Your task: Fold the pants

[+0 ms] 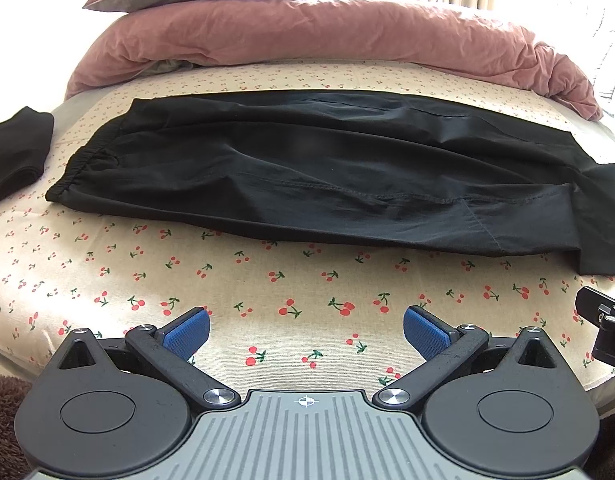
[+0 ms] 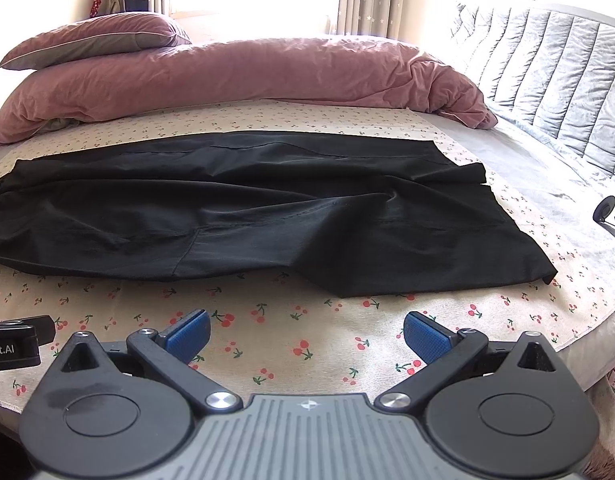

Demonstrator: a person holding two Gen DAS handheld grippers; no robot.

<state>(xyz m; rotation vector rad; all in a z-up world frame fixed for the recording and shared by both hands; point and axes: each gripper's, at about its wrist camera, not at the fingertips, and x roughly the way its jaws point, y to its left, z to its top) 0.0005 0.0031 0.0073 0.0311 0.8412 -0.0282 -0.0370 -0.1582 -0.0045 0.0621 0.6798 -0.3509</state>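
left wrist view, black pants [image 1: 307, 172] flat on cherry-print bed sheet [image 1: 267, 300], left claw [image 1: 306, 330] wide, right claw [image 2: 306, 332] wide, both empty

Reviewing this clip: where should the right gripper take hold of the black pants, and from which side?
At the near cuff corner of the black pants, coming in low from the bed's near edge. There the hem lies flat and free on the cherry-print sheet, probably easy to pinch; the open right gripper already faces it.
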